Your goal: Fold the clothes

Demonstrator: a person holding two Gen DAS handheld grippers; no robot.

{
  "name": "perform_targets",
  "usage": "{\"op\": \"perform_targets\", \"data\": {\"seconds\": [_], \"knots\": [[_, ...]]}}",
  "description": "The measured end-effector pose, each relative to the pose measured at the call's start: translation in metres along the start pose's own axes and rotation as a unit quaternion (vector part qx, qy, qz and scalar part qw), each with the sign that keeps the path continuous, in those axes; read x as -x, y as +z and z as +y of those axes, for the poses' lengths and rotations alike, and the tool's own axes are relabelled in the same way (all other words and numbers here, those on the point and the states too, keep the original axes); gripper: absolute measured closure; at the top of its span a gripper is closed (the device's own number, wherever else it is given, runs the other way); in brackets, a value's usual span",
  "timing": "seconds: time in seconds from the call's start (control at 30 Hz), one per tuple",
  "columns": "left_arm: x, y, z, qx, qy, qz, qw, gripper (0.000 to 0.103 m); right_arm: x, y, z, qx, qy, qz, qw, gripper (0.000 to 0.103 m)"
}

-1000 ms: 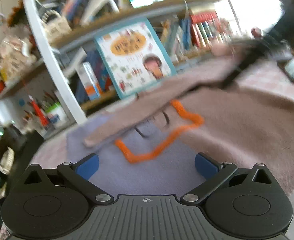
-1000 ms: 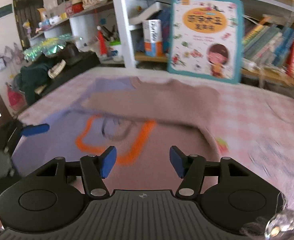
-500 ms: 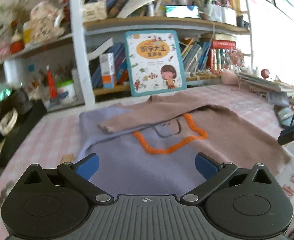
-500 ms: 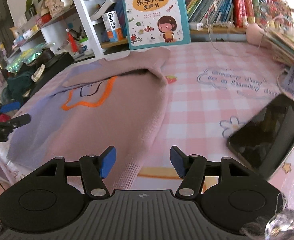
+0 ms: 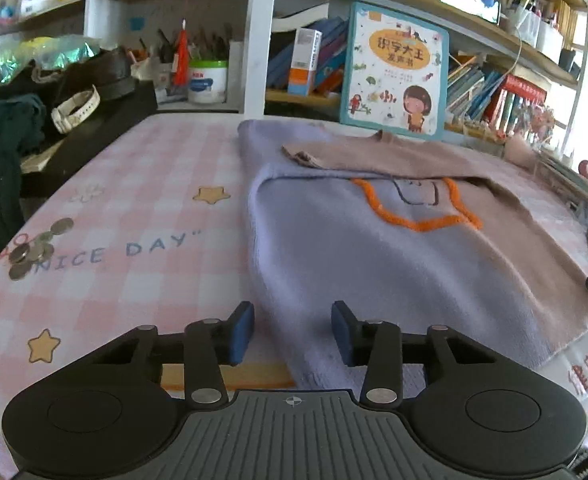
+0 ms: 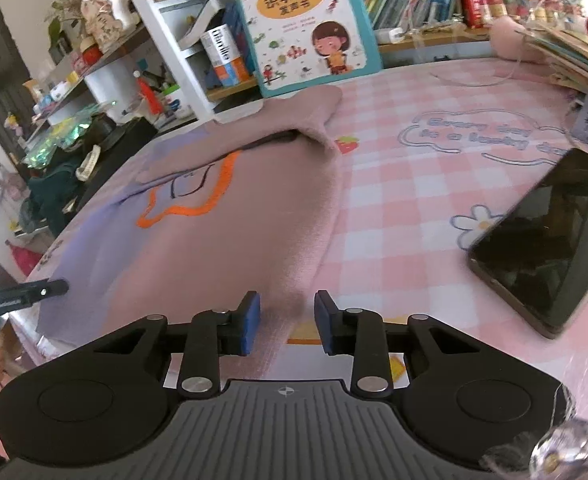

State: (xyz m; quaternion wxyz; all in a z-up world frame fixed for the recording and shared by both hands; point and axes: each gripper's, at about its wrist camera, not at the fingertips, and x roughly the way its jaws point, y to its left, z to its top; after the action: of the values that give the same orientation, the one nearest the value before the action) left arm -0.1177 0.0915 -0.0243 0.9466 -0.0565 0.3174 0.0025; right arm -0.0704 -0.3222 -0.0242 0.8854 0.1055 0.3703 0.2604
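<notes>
Both grippers have dropped to the sweater's (image 5: 374, 264) near hem, left gripper (image 5: 293, 332) and right gripper (image 6: 286, 326) open astride its two corners. Beside the soft lilac-and-mauve knit, flat on the checked desk (image 5: 134, 240), lie coins (image 5: 34, 254) and a glossy phone (image 6: 542, 248).

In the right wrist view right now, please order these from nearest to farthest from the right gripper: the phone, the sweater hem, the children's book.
1. Sweater hem, between the open fingers of the right gripper.
2. Phone, to the right on the tablecloth.
3. Children's book, upright against the shelf at the back.
</notes>
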Motion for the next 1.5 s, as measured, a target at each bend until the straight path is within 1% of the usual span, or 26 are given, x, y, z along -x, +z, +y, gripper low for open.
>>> {"op": "perform_targets", "data": {"seconds": [0.07, 0.13, 0.2, 0.27, 0.3, 0.33, 0.4, 0.53, 0.57, 0.6, 0.63, 0.67, 0.73, 0.8, 0.83, 0.9, 0.93, 0.97, 1.0, 1.1, 1.17, 1.27, 1.5], "knots": [[-0.003, 0.002, 0.0, 0.003, -0.015, 0.001, 0.9999, 0.09, -0.003, 0.001, 0.001, 0.002, 0.004, 0.003, 1.0, 0.089], [-0.004, 0.005, -0.001, -0.002, -0.019, -0.002, 0.9998, 0.098, -0.005, 0.003, 0.002, 0.004, 0.008, 0.004, 1.0, 0.093], [0.001, 0.011, -0.005, -0.007, -0.029, -0.016, 0.9994, 0.098, -0.001, 0.007, 0.003, -0.002, 0.022, -0.014, 1.0, 0.095], [0.008, 0.019, -0.011, -0.015, -0.042, -0.035, 0.9984, 0.098, 0.007, 0.013, 0.004, -0.018, 0.049, -0.042, 0.998, 0.095], [0.011, 0.022, -0.014, -0.019, -0.047, -0.041, 0.9979, 0.098, 0.011, 0.017, 0.005, -0.024, 0.063, -0.051, 0.996, 0.095], [0.01, 0.024, -0.015, -0.017, -0.051, -0.038, 0.9978, 0.098, 0.012, 0.019, 0.007, -0.026, 0.071, -0.054, 0.996, 0.095], [0.006, 0.025, -0.012, -0.007, -0.058, -0.023, 0.998, 0.097, 0.011, 0.022, 0.009, -0.023, 0.072, -0.048, 0.996, 0.095], [-0.004, 0.017, 0.005, 0.035, -0.058, 0.021, 0.9975, 0.094, -0.001, 0.019, 0.004, -0.031, 0.057, -0.006, 0.998, 0.095], [-0.004, 0.015, 0.009, 0.046, -0.059, 0.026, 0.9968, 0.091, -0.003, 0.018, 0.001, -0.038, 0.056, -0.002, 0.998, 0.092], [-0.004, 0.012, 0.013, 0.058, -0.062, 0.032, 0.9959, 0.089, -0.004, 0.016, -0.002, -0.047, 0.057, 0.002, 0.997, 0.091], [-0.004, 0.01, 0.016, 0.072, -0.069, 0.035, 0.9944, 0.084, -0.006, 0.015, -0.005, -0.055, 0.057, 0.005, 0.997, 0.091], [-0.004, 0.009, 0.019, 0.086, -0.077, 0.038, 0.9926, 0.079, -0.008, 0.013, -0.008, -0.064, 0.057, 0.009, 0.996, 0.088], [-0.004, 0.005, 0.024, 0.111, -0.097, 0.035, 0.9885, 0.073, -0.012, 0.011, -0.012, -0.081, 0.061, 0.015, 0.995, 0.079], [-0.004, 0.004, 0.024, 0.114, -0.1, 0.031, 0.9879, 0.072, -0.015, 0.01, -0.015, -0.092, 0.074, 0.016, 0.993, 0.077], [-0.004, 0.003, 0.024, 0.116, -0.101, 0.029, 0.9877, 0.073, -0.017, 0.01, -0.015, -0.095, 0.079, 0.018, 0.992, 0.077], [-0.006, 0.003, 0.022, 0.108, -0.103, 0.023, 0.9886, 0.076, -0.02, 0.01, -0.015, -0.098, 0.087, 0.023, 0.991, 0.084], [-0.007, 0.003, 0.022, 0.104, -0.103, 0.021, 0.989, 0.082, -0.021, 0.01, -0.015, -0.096, 0.086, 0.026, 0.991, 0.091], [-0.009, 0.004, 0.022, 0.103, -0.101, 0.021, 0.9893, 0.095, -0.02, 0.01, -0.013, -0.091, 0.082, 0.024, 0.992, 0.093], [-0.01, 0.004, 0.022, 0.101, -0.105, 0.022, 0.9891, 0.098, -0.018, 0.01, -0.012, -0.085, 0.076, 0.021, 0.993, 0.094], [-0.012, 0.006, 0.02, 0.092, -0.116, 0.022, 0.9887, 0.098, -0.003, 0.006, -0.008, -0.062, 0.06, -0.006, 0.996, 0.095], [-0.009, 0.006, 0.015, 0.078, -0.123, 0.023, 0.989, 0.098, 0.007, 0.002, -0.008, -0.06, 0.054, -0.014, 0.997, 0.095], [-0.003, 0.005, 0.012, 0.065, -0.127, 0.024, 0.9895, 0.098, 0.013, -0.004, -0.009, -0.066, 0.045, -0.011, 0.997, 0.095], [0.014, -0.005, 0.019, 0.085, -0.132, 0.026, 0.9873, 0.098, 0.02, -0.014, -0.011, -0.084, 0.057, 0.01, 0.995, 0.095]]}}
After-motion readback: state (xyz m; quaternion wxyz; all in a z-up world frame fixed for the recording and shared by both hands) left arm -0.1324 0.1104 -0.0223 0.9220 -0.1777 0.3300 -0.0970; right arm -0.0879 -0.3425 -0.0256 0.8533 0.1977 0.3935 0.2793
